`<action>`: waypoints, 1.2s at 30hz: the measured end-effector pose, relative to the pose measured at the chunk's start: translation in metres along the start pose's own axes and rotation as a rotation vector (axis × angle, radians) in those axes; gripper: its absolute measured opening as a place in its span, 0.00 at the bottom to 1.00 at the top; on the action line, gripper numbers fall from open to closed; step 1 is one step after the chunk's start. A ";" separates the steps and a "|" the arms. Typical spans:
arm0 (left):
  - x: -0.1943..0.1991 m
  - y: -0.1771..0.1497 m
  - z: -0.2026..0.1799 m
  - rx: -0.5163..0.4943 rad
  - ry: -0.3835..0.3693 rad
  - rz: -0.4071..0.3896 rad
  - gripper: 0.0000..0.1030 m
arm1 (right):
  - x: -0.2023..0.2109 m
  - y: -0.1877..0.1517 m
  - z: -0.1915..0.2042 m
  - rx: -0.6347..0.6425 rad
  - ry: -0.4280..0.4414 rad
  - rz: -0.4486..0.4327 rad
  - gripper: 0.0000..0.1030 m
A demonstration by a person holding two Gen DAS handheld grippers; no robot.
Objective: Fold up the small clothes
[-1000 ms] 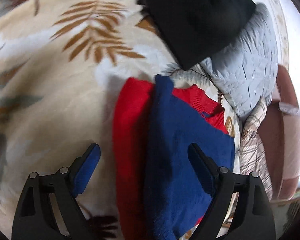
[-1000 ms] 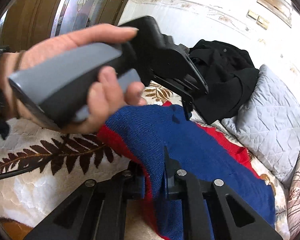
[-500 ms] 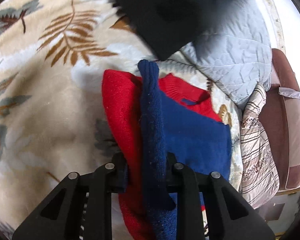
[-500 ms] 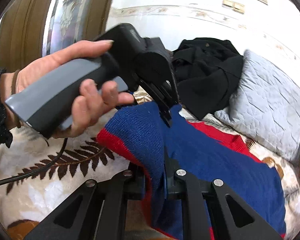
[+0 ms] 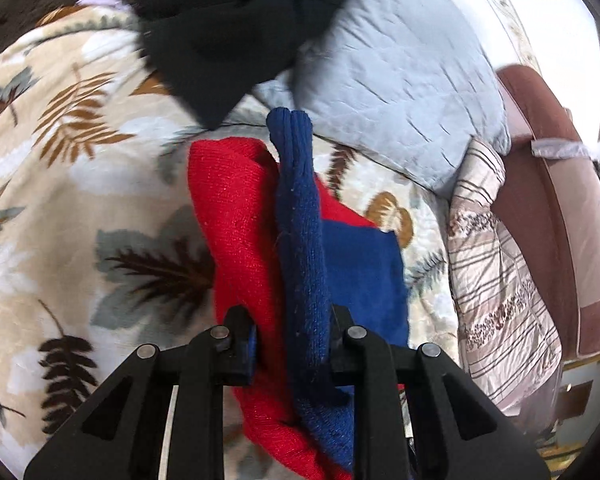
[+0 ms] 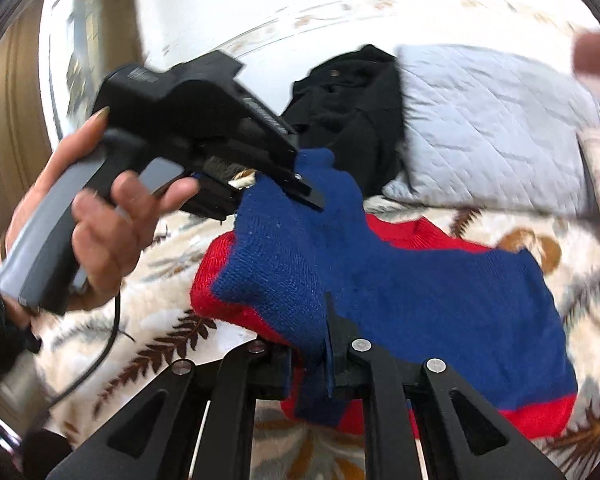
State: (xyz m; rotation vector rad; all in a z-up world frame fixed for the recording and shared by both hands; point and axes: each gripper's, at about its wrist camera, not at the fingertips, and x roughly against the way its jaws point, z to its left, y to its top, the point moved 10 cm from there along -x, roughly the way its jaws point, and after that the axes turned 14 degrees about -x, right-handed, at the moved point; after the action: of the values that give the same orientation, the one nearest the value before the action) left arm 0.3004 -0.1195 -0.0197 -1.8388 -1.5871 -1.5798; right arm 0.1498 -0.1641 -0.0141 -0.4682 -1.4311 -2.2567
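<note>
A small red and blue knit sweater (image 5: 236, 216) lies on a leaf-patterned blanket (image 5: 80, 184). My left gripper (image 5: 292, 344) is shut on a bunched edge of it, with red and blue fabric between the jaws. In the right wrist view the sweater (image 6: 420, 280) is lifted at its left edge. My right gripper (image 6: 312, 364) is shut on its near blue and red edge. The left gripper (image 6: 300, 184), held by a hand, clamps the far blue corner above the blanket.
A black garment (image 5: 236, 32) and a grey quilted pillow (image 5: 400, 80) lie beyond the sweater. A striped cushion (image 5: 500, 272) and a brown padded bed edge (image 5: 548, 208) are to the right. A cable (image 6: 104, 344) hangs from the left gripper's handle.
My left gripper went from open over the sweater to shut on its edge, then lifted it. The right gripper stayed shut on the sweater and rose with it.
</note>
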 end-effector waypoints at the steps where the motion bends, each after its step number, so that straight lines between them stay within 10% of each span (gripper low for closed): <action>1: -0.002 0.001 -0.010 -0.012 0.003 -0.001 0.19 | 0.005 0.003 -0.007 -0.032 0.007 -0.002 0.10; 27: -0.158 0.002 -0.138 -0.174 0.137 0.164 0.21 | 0.036 -0.009 -0.190 -0.958 0.145 0.039 0.10; 36: -0.154 0.000 -0.152 -0.201 0.125 0.134 0.52 | 0.014 -0.041 -0.219 -1.105 0.099 0.147 0.19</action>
State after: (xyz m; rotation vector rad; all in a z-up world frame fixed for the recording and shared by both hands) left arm 0.2445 -0.3176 -0.0869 -1.8584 -1.2653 -1.8088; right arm 0.1040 -0.3506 -0.1289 -0.7146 0.0306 -2.7013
